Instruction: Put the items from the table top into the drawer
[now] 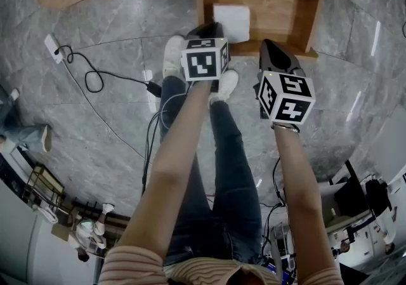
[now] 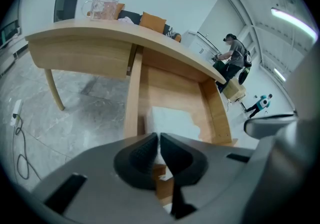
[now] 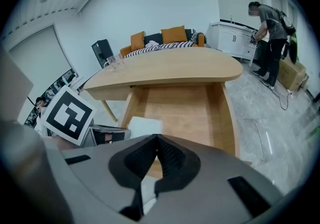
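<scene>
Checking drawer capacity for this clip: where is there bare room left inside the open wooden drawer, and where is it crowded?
The open wooden drawer is bare across its middle, along its right wall and toward the back. Only the near-left corner is taken, by a white flat packet lying beside the left wall.

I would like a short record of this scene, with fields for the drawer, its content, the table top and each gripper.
drawer: open, pulled out from under the table
in drawer: white block, on the person's left side
table top: a clear glass jug stands on it
left gripper: fingers together, holding nothing
right gripper: fingers together, holding nothing
</scene>
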Demonstrator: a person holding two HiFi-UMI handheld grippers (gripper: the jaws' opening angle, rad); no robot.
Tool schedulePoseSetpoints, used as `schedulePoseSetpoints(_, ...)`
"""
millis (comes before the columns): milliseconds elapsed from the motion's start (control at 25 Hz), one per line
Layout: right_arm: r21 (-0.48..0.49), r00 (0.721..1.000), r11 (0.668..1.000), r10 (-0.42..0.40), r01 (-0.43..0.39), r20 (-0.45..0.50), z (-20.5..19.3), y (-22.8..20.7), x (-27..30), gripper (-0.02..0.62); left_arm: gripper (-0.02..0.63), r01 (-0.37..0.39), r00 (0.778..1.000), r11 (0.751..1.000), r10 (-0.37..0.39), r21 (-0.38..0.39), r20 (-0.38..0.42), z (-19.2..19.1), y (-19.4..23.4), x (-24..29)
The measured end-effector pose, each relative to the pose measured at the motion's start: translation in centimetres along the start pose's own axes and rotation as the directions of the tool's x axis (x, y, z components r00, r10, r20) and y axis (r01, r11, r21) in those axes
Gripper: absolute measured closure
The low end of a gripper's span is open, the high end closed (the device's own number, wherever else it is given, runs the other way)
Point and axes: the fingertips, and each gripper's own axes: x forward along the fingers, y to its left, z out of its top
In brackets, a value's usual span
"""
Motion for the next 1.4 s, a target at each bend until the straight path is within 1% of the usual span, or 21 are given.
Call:
schedulePoseSetpoints(160, 0.004, 1.0, 1.0, 0.004, -0.004, -0.006, -0.2, 0.1, 0.1, 0.586, 0.583, -0.011, 1.0, 1.0, 0.011, 0.004, -0.012, -0.5, -0.1, 0.1)
schedulePoseSetpoints(440, 0.002, 1.0, 1.0, 0.01, -0.01, -0.013, -0.1, 0.5, 0.4, 0.586, 0.583, -0.018, 0.999, 0.999, 0.02, 0.037, -0.031, -0.5, -0.5, 0.0)
schedulePoseSetpoints(640, -0.002, 1.0, 1.0, 0.012, -0.012, -0.016, 0.0, 0.6, 0.5, 0.586, 0.581, -0.014, 0.999, 0.999, 0.016, 0.029, -0.045, -0.4, -0.8, -0.1)
schedulePoseSetpoints(800, -0.003, 1.0, 1.0, 0.011, -0.011, -0.014, 0.3, 0.7, 0.6, 0.586, 0.58, -0.027, 0.998, 0.999, 0.028, 0.028, -0.05, -0.3, -0.5, -0.2)
schedulePoseSetpoints(1040, 0.004, 1.0, 1.0, 0.015, -0.015, -0.006, 0.8, 1.0, 0.5, 0.586, 0.531, -0.02, 0.998, 1.0, 0.021, 0.013, -0.06, -0.1, -0.7, -0.5)
schedulePoseSetpoints(1240, 0.003, 1.0, 1.0, 0.009, -0.009, 0.003, 1.4, 1.0, -0.1, 0.586, 0.528, -0.018, 0.999, 1.0, 0.018, 0.01, -0.048, 0.7, -1.2, -1.6)
schedulePoseSetpoints(1400, 0.003, 1.0, 1.0, 0.0, 0.0, 0.015, 2.1, 0.8, -0.5, 0.586, 0.528, -0.002, 0.999, 1.0, 0.002, 0.016, -0.04, 1.4, -1.8, -2.6)
